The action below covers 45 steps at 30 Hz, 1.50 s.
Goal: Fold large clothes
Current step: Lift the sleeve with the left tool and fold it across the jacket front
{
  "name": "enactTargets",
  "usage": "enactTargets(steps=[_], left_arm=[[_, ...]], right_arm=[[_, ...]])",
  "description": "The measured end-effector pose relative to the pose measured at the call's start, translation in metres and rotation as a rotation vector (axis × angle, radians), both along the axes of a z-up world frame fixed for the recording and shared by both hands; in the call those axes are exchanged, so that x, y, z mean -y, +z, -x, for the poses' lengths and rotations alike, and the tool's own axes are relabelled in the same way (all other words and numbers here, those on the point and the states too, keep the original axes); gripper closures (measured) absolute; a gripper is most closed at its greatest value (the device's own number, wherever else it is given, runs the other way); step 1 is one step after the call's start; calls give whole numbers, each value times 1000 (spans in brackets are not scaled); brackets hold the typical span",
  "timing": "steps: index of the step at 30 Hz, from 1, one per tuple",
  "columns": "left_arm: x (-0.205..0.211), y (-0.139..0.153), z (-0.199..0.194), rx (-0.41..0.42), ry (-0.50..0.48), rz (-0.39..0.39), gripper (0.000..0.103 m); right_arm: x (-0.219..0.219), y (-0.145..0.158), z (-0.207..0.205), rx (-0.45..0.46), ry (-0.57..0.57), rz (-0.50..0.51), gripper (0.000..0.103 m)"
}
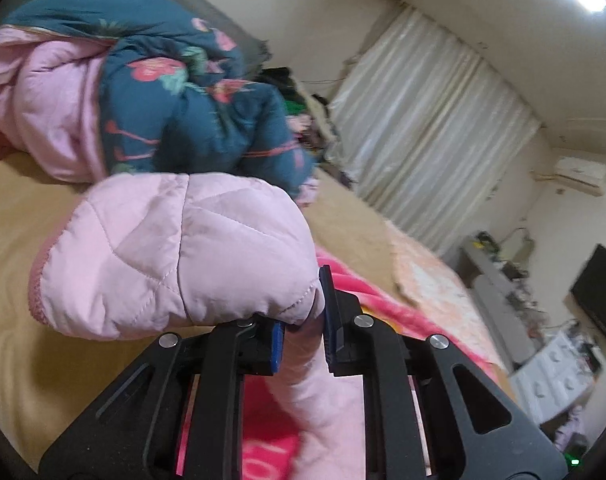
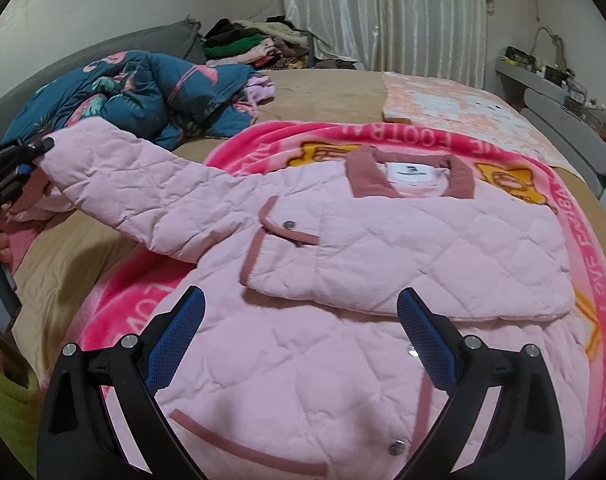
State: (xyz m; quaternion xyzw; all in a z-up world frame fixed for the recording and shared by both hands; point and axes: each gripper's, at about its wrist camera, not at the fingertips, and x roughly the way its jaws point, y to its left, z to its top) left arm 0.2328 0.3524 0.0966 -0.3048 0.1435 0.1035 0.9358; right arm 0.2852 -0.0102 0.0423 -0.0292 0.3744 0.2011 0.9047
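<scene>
your left gripper (image 1: 303,320) has its fingers (image 1: 329,320) clamped on the cuff end of the pink quilted jacket (image 2: 343,280), holding that sleeve (image 2: 135,184) lifted off the bed (image 2: 323,92). your right gripper (image 2: 301,340) hovers over the jacket's lower front, fingers wide apart, gripping nothing. the jacket lies face up on the bright pink blanket (image 2: 239,148), collar (image 2: 407,178) on the far side, its other side folded across the chest. a teal floral quilt (image 2: 143,92) is bunched just beyond the raised sleeve.
</scene>
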Motion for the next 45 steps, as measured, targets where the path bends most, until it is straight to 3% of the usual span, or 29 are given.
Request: enactTargets(steps=[6,10,24,37,45], left_arm=[[53,17,1,38,-114,-43,95],[83,25,-2,11,-156,-73,95],[186,51,-28,-79,-238,-254,95],[266,36,-61,-151,-338,-338,95],[317,7,-83,-217,-435,-418,95]], right_arm=[[38,6,6,22,-79,-29,7],[58,12,10,60,-105,9,7],[139,23,33,64,-155,-96,5],[199,6,42,16,-232,-167,5],[228,-1,44,-5,-288,-196,4]])
